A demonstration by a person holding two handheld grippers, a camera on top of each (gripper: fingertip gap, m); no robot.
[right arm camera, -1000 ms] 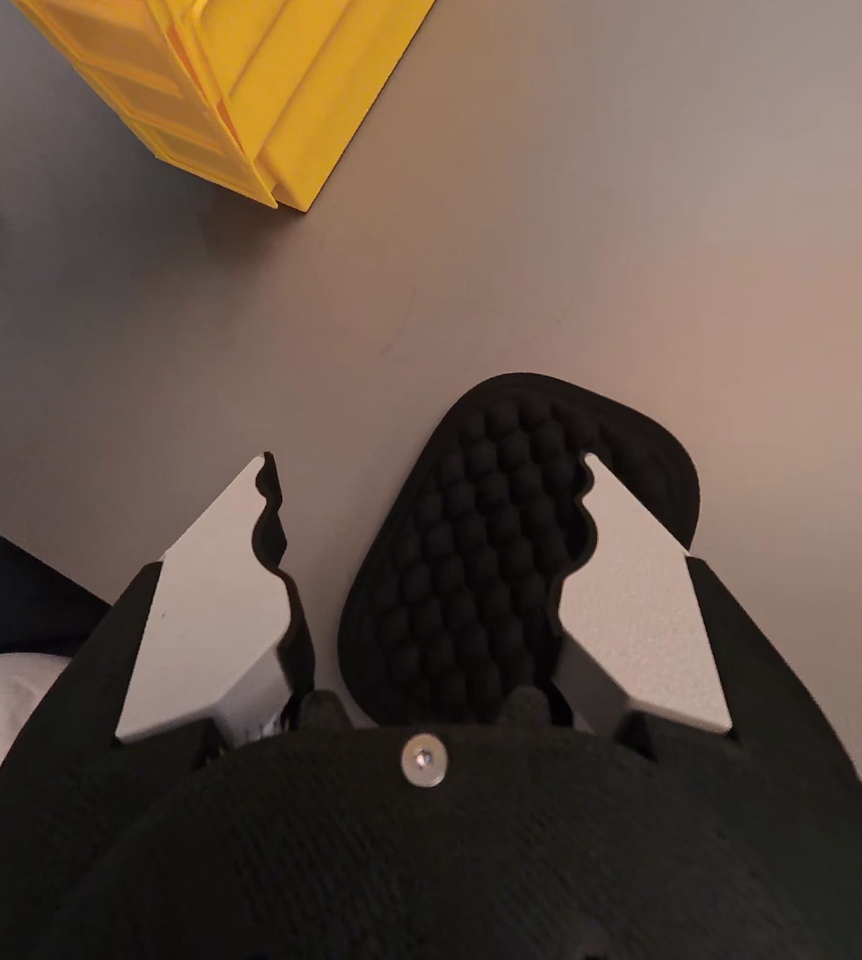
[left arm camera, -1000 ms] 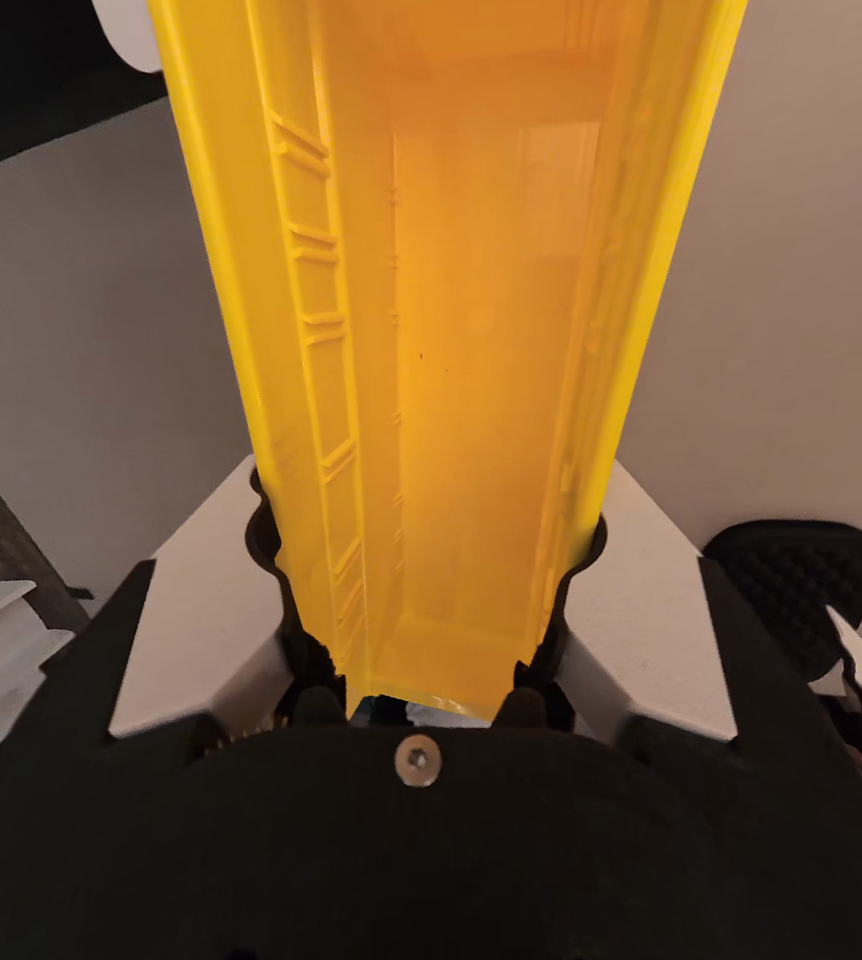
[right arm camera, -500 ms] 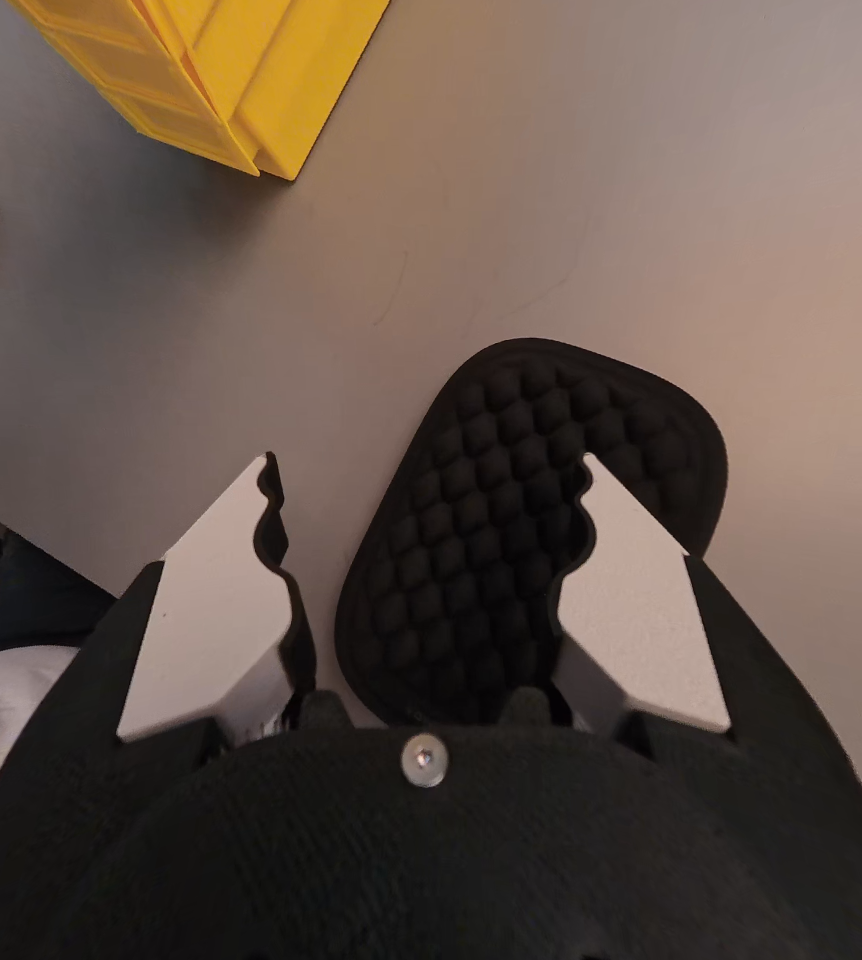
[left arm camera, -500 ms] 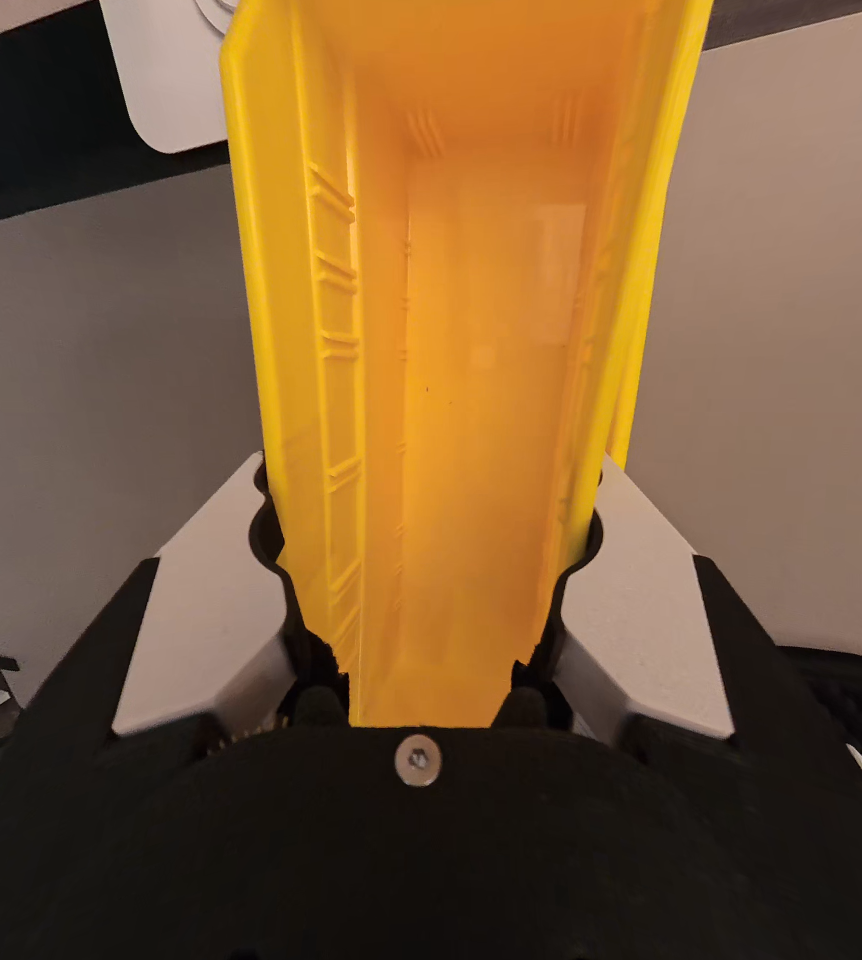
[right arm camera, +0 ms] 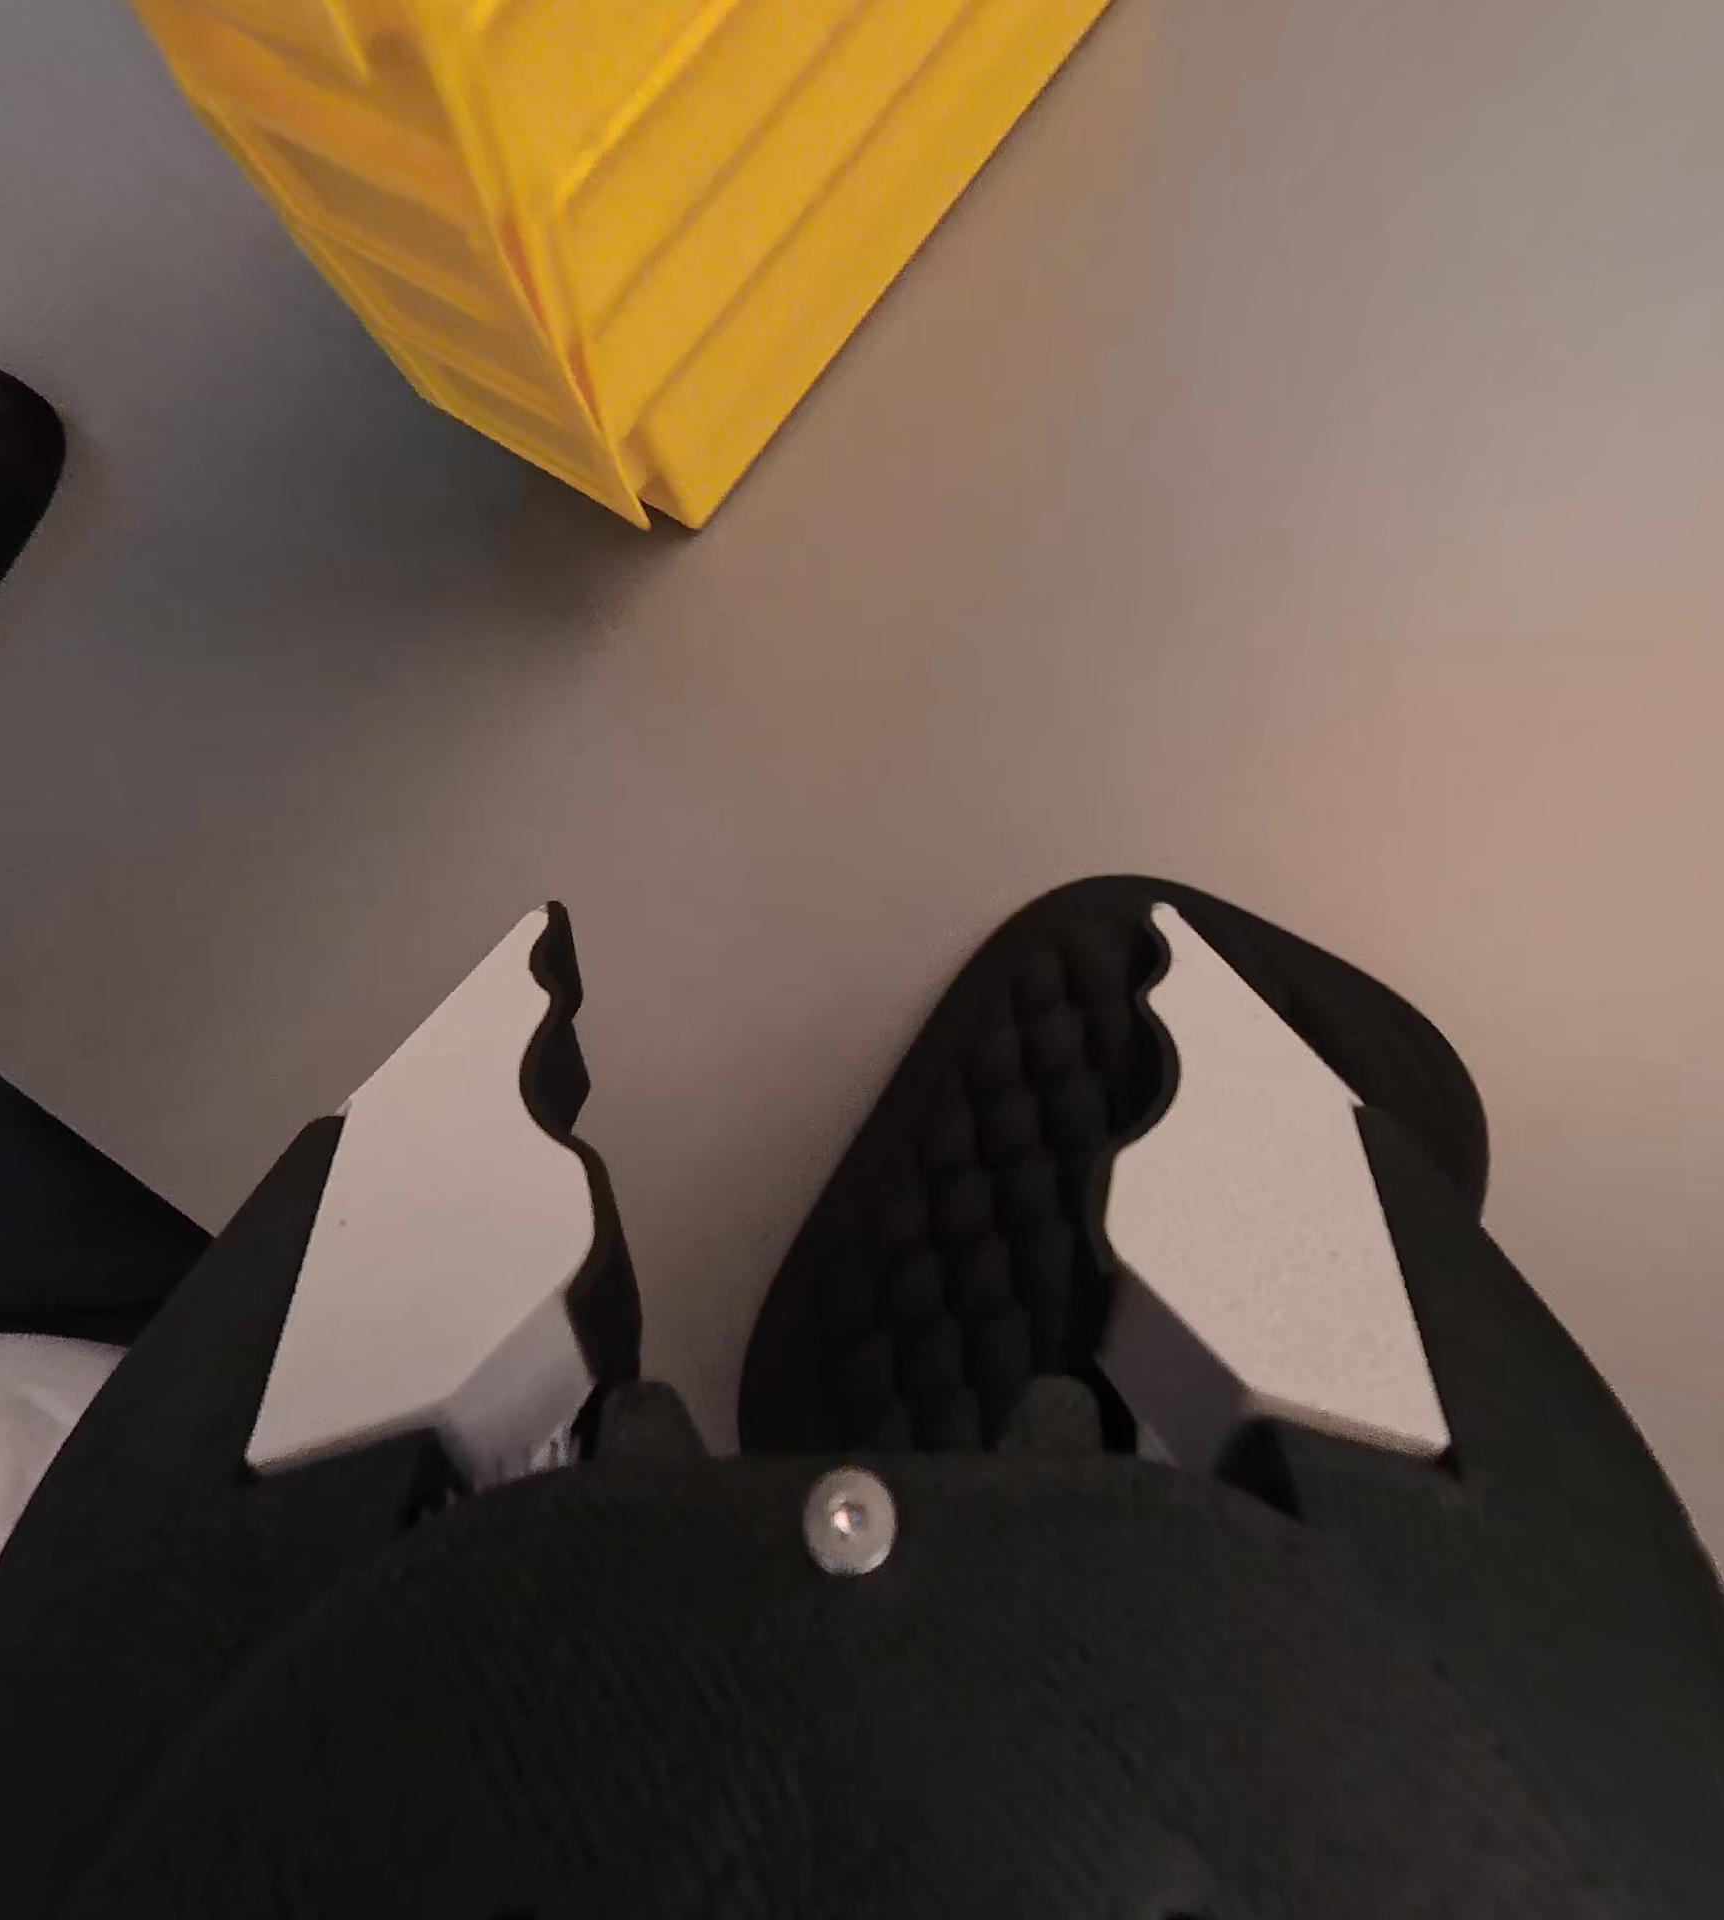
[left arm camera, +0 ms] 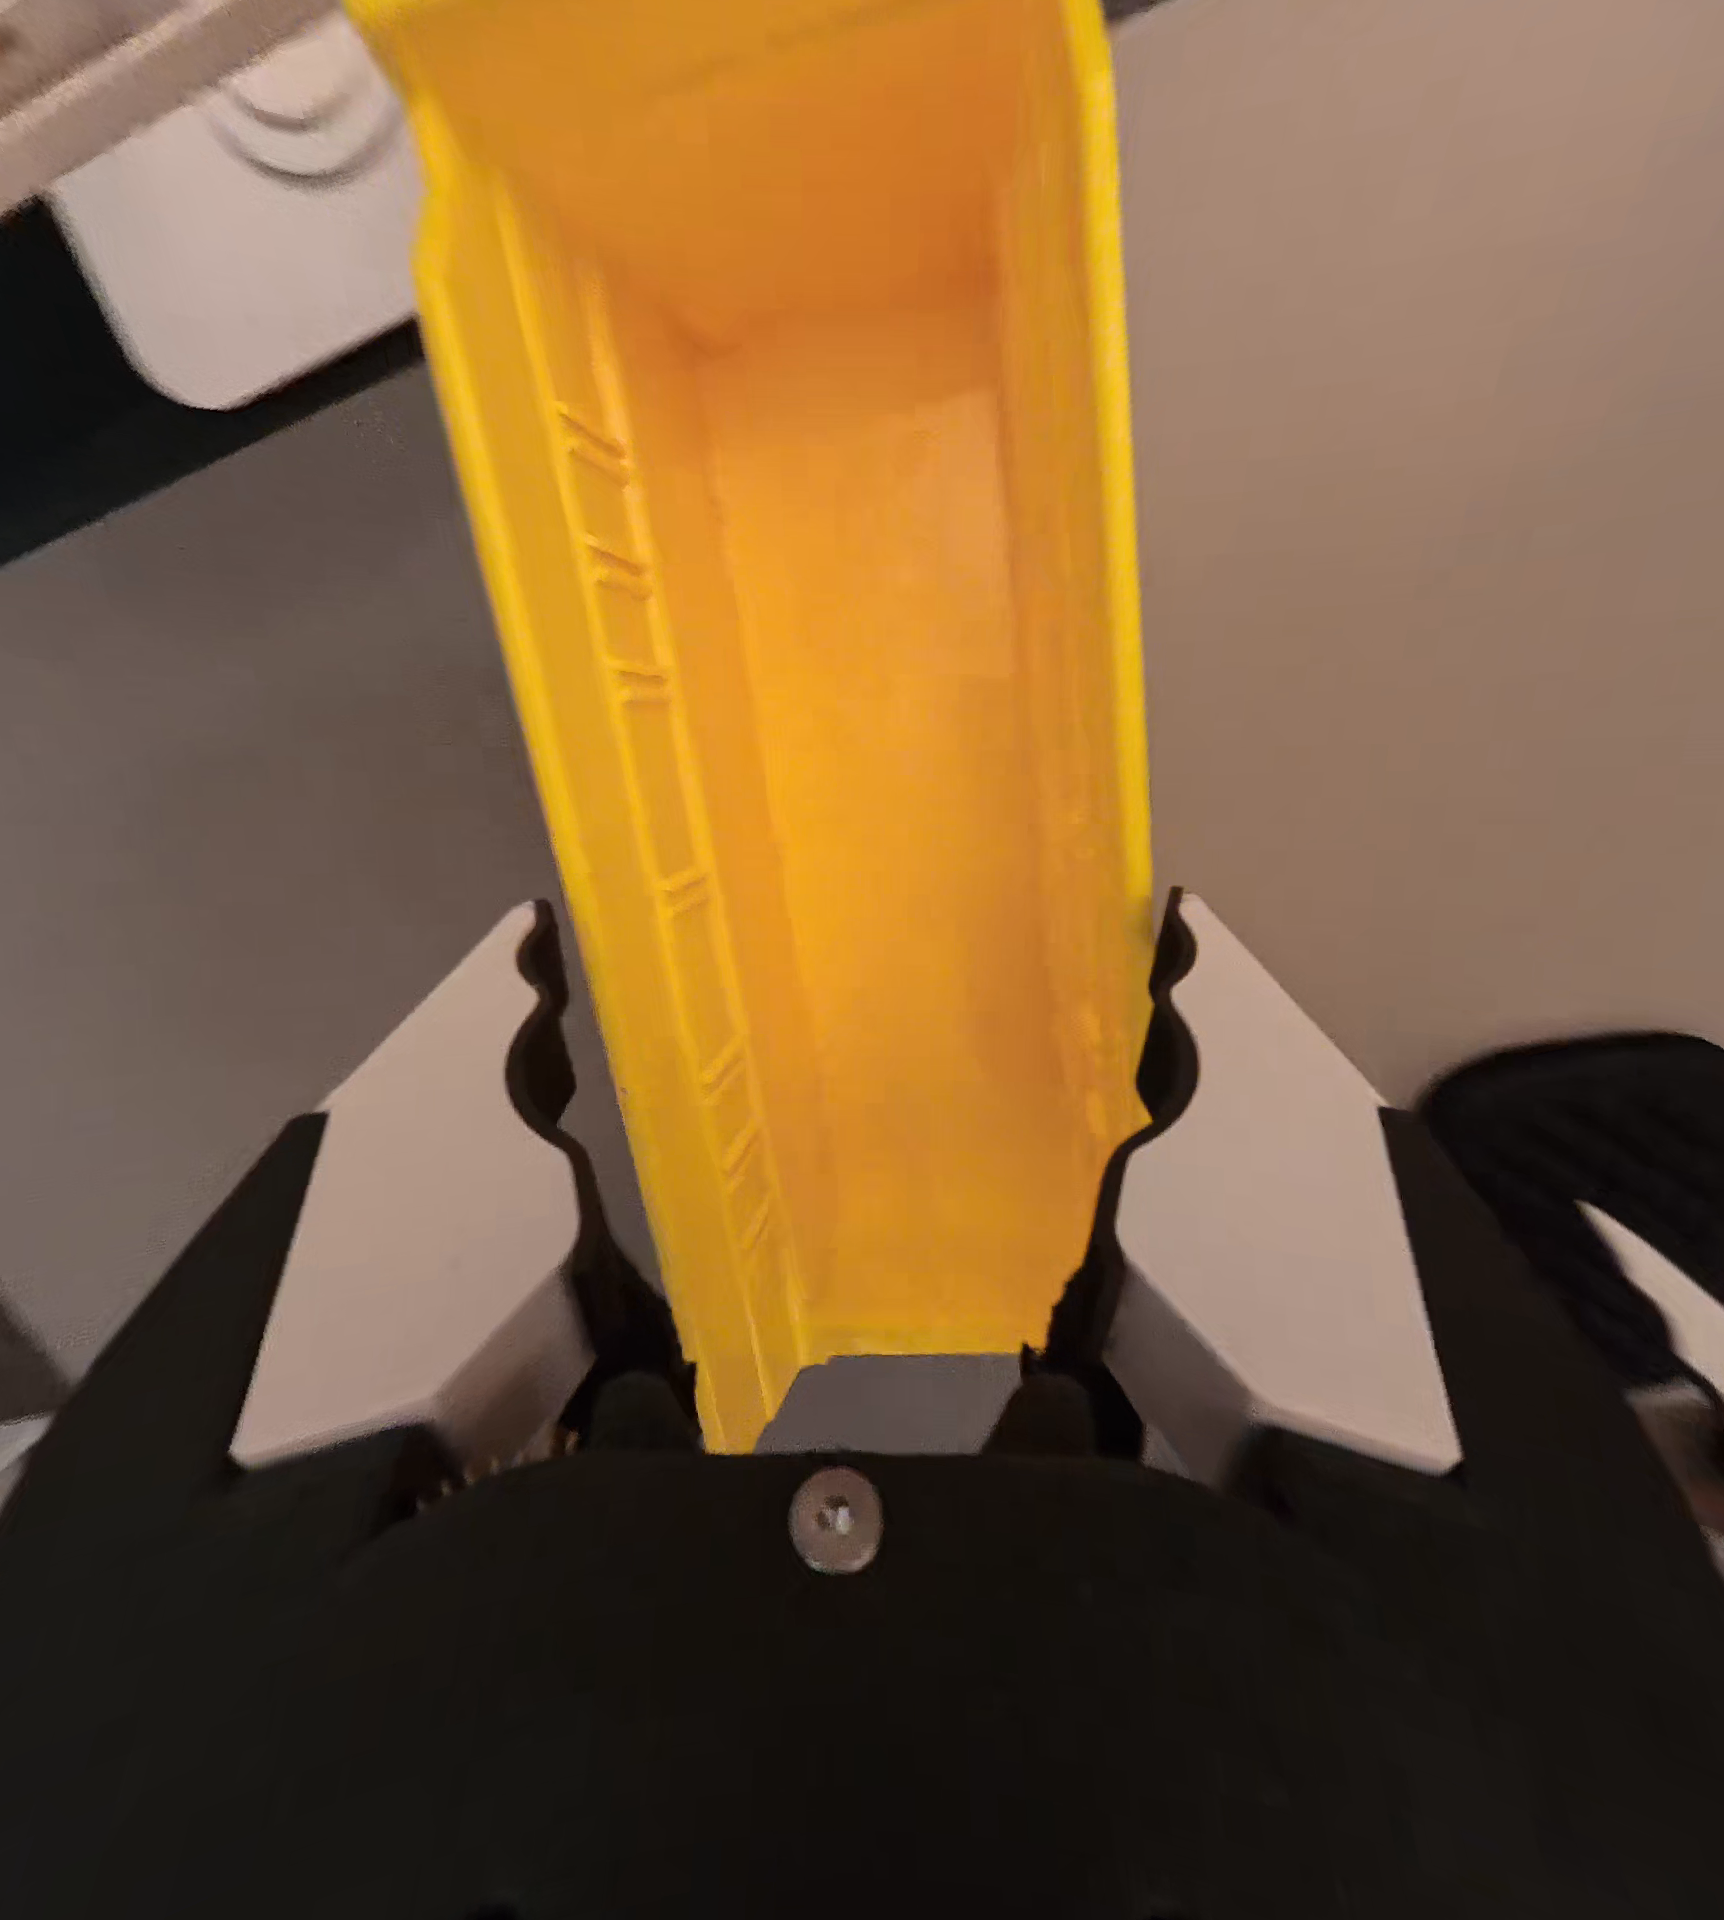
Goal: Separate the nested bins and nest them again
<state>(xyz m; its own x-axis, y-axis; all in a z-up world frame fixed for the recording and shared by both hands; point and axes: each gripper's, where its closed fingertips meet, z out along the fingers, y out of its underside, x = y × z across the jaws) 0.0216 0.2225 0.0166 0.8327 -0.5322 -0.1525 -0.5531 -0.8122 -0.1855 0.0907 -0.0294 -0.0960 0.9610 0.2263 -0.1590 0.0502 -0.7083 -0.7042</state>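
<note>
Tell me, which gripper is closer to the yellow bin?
Left. The yellow bin runs between the left gripper's fingers. The right gripper is apart from it over a black pad, with table between.

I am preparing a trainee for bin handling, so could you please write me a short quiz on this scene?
1. What lies on the table under the right tool? A) a black dimpled pad B) a blue cup C) a red cloth
2. True or false: the right tool's fingers are shut together.
3. Fill in: the long yellow bin stands between the fingers of the ___ tool.

Key: 1 A. 2 false: the fingers stand wide apart with nothing between them. 3 left.
</note>
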